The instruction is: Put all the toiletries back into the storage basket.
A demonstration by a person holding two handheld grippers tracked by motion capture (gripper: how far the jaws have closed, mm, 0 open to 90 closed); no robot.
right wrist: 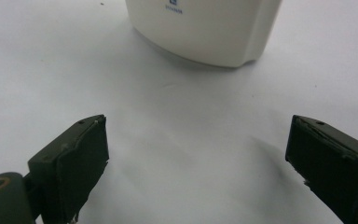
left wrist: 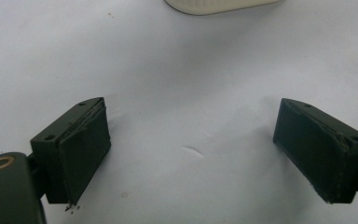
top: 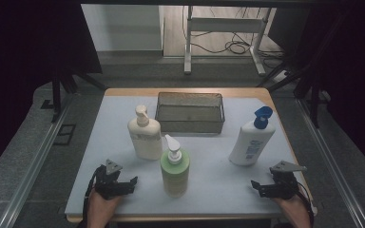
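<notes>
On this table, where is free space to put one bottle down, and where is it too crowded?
Free: the mat between the green bottle and the blue-capped bottle, and left of the cream bottle. The wire basket looks empty. Crowded: where the cream and green bottles stand close together.

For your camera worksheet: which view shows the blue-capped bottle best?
The high view: the whole blue-capped bottle shows, cap to base, leaning on the mat. The right gripper view catches just its lower body.

cream pump bottle (top: 145, 135) upright mid-table, green pump bottle (top: 175, 171) upright nearer, blue-capped white bottle (top: 252, 140) tilted right
</notes>
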